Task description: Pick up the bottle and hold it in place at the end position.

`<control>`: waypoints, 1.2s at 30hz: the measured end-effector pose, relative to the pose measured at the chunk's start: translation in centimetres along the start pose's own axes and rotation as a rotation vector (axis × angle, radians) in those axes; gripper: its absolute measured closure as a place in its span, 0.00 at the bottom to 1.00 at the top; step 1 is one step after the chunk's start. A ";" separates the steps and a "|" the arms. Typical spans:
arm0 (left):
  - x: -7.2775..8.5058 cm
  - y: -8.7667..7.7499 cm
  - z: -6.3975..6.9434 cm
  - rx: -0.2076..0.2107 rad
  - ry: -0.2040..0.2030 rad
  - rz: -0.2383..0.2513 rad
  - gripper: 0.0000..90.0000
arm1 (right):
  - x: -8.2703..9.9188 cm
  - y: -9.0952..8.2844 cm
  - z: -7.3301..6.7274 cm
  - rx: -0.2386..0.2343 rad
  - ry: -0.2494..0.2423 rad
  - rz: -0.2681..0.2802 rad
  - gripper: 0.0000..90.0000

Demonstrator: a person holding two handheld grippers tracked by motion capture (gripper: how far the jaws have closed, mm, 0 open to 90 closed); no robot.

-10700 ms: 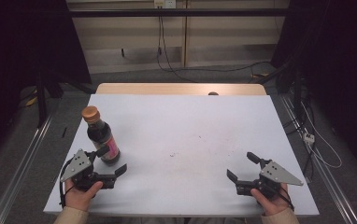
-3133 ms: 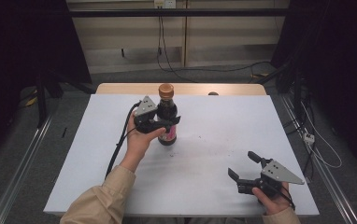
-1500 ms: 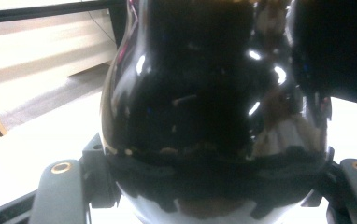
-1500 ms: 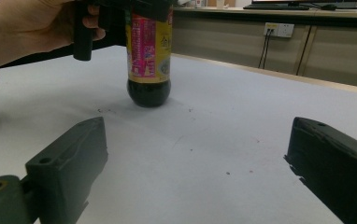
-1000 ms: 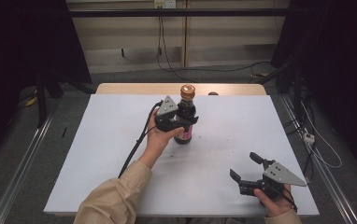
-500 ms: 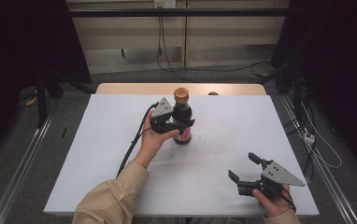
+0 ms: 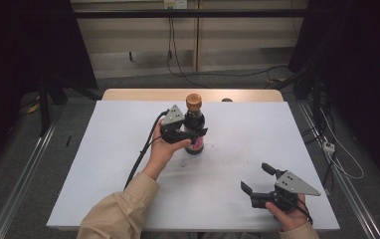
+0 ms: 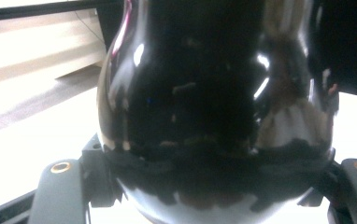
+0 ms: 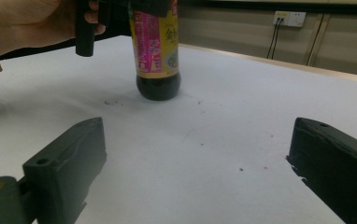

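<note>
**Bottle set down mid-table, grip beginning to ease**

Near the middle of the white table point(image 7: 103, 164), toward its far edge, the dark sauce bottle point(image 7: 194, 127) now stands on its base; half a second back it was in much the same spot, and a few seconds earlier it was farther left, carried in the same hand. The left gripper point(image 7: 190, 133) has its jaws around the bottle's shoulder, and they have just been opening a little. In the left gripper view the glossy body point(image 8: 214, 107) sits between the black jaws, apparently touching them, so I judge the hold to be loosening rather than let go. That suggests the carry is done and release is the step in hand.

The bottle's long axis runs vertical, with the brown cap point(image 7: 193, 101) pointing straight up and the pink-and-yellow label point(image 9: 155, 35) facing the near right side.

The right gripper point(image 7: 260, 182) rests near the front right corner, jaws spread wide with nothing between them, well apart from the bottle.
</note>
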State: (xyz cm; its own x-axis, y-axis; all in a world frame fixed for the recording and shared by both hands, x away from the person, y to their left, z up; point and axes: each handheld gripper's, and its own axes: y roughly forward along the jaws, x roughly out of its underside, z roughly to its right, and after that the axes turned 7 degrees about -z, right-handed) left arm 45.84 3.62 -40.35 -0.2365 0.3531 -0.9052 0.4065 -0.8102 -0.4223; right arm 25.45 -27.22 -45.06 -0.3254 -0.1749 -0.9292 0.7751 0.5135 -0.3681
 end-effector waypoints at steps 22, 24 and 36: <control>1.1 0.2 0.1 -0.001 -0.057 -0.008 0.29 | -3.4 2.5 -0.3 -0.053 0.092 -0.113 0.14; 1.1 0.1 0.0 -0.006 -0.046 -0.009 0.32 | -4.0 2.8 -0.1 -0.055 0.097 -0.108 0.18; 1.3 0.1 0.2 -0.013 -0.033 -0.001 0.33 | -8.1 4.5 -0.1 -0.091 0.075 -0.079 0.43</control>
State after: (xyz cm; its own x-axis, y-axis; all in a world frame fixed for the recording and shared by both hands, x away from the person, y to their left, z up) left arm 45.41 3.90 -41.54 -0.2659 0.3383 -0.9027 0.4177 -0.8035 -0.4242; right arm 31.55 -23.43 -39.22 -0.4256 -0.1563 -0.8913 0.6945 0.5750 -0.4324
